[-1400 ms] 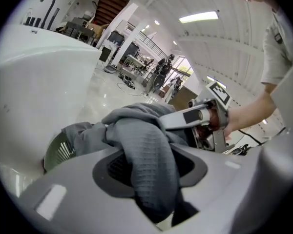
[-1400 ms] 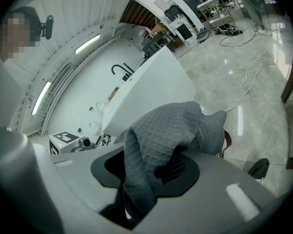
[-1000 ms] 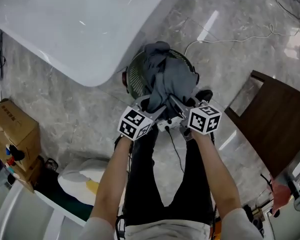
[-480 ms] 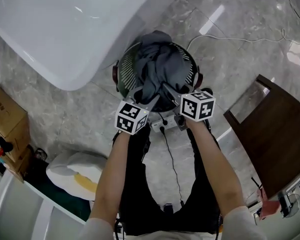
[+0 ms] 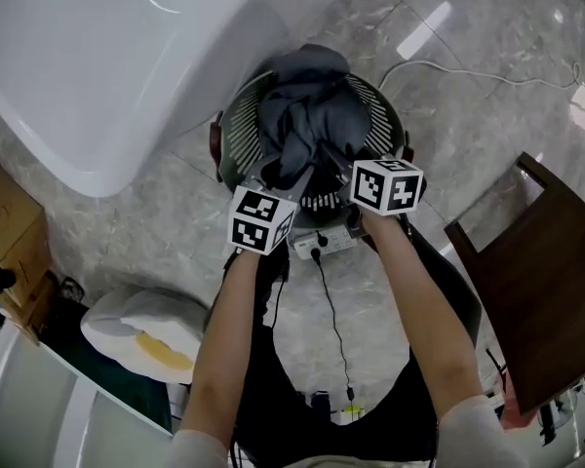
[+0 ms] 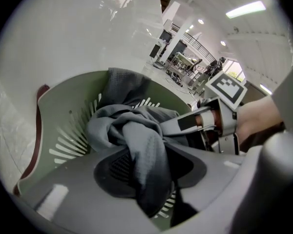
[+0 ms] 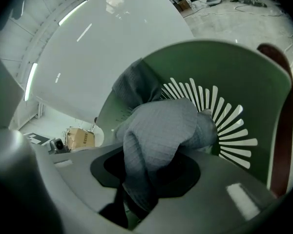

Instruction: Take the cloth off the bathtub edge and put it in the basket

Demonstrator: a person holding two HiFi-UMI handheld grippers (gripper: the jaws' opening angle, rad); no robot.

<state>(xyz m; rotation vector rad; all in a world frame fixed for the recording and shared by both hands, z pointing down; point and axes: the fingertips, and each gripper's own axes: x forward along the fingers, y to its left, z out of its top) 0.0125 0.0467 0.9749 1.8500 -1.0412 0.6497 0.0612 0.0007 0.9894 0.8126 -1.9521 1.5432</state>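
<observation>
The white bathtub (image 5: 97, 57) fills the upper left. In the middle, the left gripper (image 5: 281, 178) has its jaws closing on the grey cloth (image 5: 307, 115), bunched in the green basket (image 5: 236, 139). The right gripper (image 5: 336, 164) pinches it too.

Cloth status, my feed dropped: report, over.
Left tongs and right tongs both shut on cloth. Cloth bunched over basket, not yet let go. Nothing blocking.

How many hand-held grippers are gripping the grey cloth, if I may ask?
2. The left hand-held gripper, jaws closing, pinches the grey cloth over the basket; the right hand-held gripper pinches it alongside.
</observation>
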